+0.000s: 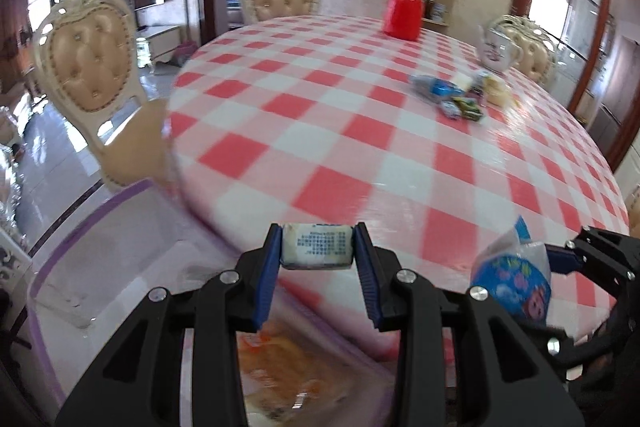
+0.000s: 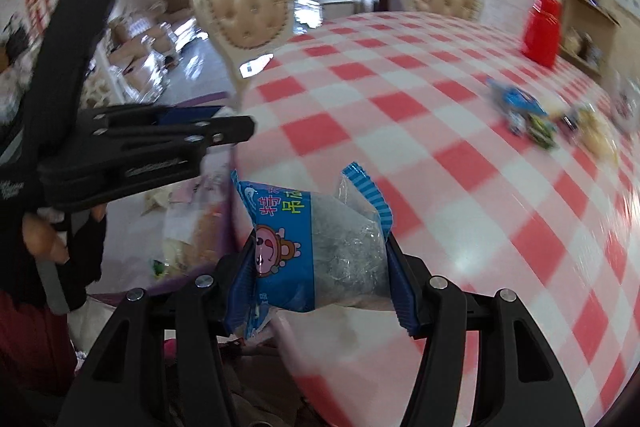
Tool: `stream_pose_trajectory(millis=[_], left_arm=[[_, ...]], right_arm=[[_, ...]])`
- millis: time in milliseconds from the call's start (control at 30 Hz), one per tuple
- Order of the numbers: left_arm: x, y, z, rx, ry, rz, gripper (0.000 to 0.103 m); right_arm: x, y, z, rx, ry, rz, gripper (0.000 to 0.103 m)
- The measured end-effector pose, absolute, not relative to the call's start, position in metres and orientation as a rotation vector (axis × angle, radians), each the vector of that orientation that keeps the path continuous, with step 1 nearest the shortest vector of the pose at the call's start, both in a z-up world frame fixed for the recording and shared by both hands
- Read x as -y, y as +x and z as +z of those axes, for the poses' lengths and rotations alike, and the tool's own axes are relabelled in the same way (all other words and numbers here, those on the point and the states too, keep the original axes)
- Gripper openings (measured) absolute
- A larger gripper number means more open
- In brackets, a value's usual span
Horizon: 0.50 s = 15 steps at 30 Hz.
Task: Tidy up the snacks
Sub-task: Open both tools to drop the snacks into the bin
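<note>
The left gripper (image 1: 318,247) is clamped on a small white wrapped snack (image 1: 317,246), its blue pads pressing the two short ends so the printed side faces up. It hangs over the near edge of the round table (image 1: 280,115), which is covered in a red-and-white checked cloth. Beneath that gripper, off the table's edge, lies a clear tray with a purple rim (image 1: 52,247); an orange packet (image 1: 280,367) rests in it, blurred.

The right gripper (image 2: 320,267) is closed around a blue and clear snack bag (image 2: 316,247) with a pink cartoon face on it, the pads squeezing its sides. It too is at the near edge of the table, just beside the left gripper. In the right wrist view the left gripper shows from the side, with the person's hand (image 2: 44,239) gripping its handle.

Towards the far right edge of the table sits a small loose pile of snacks (image 1: 460,97) in blue, green and pale yellow wrappers, well apart from both grippers. Beyond it, near the far edge, stands a red jar (image 1: 403,9) with its lid on, and a white teapot (image 1: 498,49) is at the right edge. Cream padded chairs (image 1: 92,67) stand around the table.
</note>
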<state>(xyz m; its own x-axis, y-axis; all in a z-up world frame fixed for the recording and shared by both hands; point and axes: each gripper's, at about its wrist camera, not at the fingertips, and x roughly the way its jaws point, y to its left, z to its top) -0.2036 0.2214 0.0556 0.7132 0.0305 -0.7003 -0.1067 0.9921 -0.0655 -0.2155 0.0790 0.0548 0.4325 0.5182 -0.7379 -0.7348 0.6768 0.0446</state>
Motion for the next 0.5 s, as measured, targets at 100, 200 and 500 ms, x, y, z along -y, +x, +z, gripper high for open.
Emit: stream_pose_trajectory(millis=[100,200,500], left_arm=[[-0.241,-0.208,0.055,-0.787,-0.115,0.110,0.036],[-0.263,-0.213,0.052,-0.809,-0.119,0.149,0.037],[-0.326,-0.231,0.049,-0.832,-0.159,0.279,0.037]], right_arm=[[-0.103,-0.226,0.059,-0.778,-0.355,0.841,0.057],[-0.123,-0.234,0.060,-0.768,-0.387,0.889,0.057],[-0.169,-0.255,0.048,-0.781,-0.486,0.970,0.057]])
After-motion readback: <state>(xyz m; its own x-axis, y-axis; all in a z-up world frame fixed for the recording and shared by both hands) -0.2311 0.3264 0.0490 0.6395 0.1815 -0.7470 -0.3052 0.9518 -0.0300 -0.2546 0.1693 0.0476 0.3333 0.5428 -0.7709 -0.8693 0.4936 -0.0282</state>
